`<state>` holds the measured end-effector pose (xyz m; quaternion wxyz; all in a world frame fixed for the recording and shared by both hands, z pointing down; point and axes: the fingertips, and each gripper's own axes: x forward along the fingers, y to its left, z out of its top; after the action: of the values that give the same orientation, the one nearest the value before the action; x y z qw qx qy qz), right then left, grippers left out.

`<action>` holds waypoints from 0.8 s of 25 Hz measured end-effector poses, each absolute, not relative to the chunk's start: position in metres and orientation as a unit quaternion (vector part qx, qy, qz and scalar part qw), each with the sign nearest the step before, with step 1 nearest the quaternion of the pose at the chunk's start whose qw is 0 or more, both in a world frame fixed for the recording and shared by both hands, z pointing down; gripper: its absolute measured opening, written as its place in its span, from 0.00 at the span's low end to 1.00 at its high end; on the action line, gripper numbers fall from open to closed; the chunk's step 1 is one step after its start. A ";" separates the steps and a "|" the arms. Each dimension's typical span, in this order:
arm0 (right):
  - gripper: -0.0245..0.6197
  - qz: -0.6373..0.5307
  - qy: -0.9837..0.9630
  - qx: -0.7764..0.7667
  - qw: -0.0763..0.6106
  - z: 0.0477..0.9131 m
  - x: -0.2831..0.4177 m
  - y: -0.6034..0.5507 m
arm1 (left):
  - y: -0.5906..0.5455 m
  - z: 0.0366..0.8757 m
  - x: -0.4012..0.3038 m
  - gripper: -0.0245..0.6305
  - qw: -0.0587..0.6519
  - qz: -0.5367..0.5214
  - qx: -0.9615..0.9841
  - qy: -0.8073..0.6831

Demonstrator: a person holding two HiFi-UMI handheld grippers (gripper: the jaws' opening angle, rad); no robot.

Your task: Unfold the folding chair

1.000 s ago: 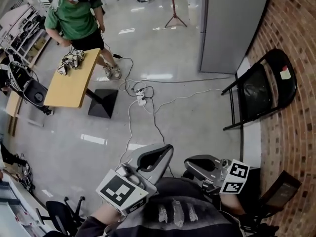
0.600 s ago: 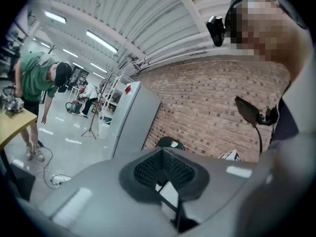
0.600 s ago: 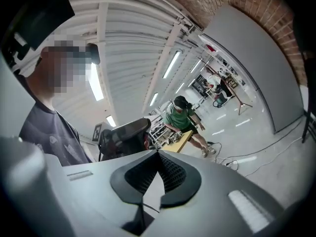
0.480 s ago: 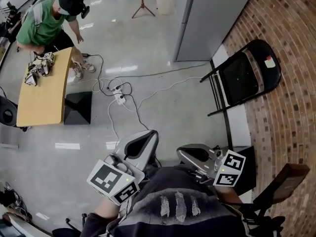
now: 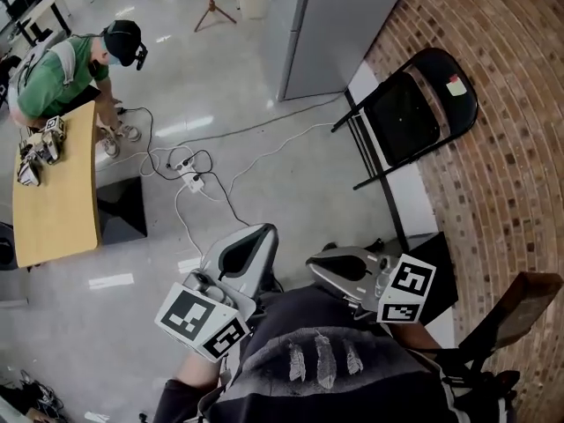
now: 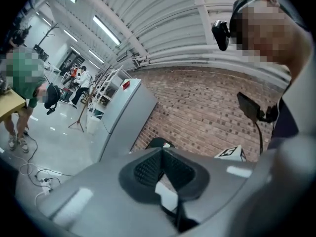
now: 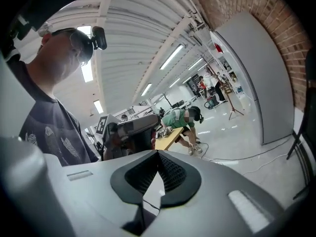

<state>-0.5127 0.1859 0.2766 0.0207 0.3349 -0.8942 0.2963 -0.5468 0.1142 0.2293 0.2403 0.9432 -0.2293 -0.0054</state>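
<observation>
Both tongs are clenched tight with nothing between the pads. The left gripper and the right gripper are held close in front of the person's chest, at the near edge of the head view. Each gripper's own view shows its ribbed pads meeting at the tips with only floor and room behind them, left and right, so neither touches anything.

Beyond them lies open polished floor, with cables trailing off to the left.

The folding chair stands well apart from both tongs, far and to the right. It is folded flat and propped upright against the brick wall, just right of a tall grey cabinet. Its rounded back, with a small sticker, is uppermost, and its thin legs rest near the white strip at the foot of the wall.

It looks like a black tube frame with hard panels, so I judge it stiff and fairly weighty, with smooth rails that could slip in the pads. The folding joint may resist at first and could pinch. Sensible holds would be the top rail of the back with one tong and the free edge of the seat with the other. Both tongs would have to open first.

Farther left are a wooden table and a person in a green shirt.
</observation>
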 end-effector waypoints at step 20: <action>0.04 0.262 -0.893 0.355 -0.087 0.273 -0.261 0.174 | 0.118 0.208 -0.274 0.04 0.170 0.101 0.960 -0.197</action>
<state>-0.2611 0.1745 0.2729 -0.0873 0.3553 -0.8929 0.2623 -0.2744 0.1175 0.2085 0.1699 0.9602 -0.1972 0.1015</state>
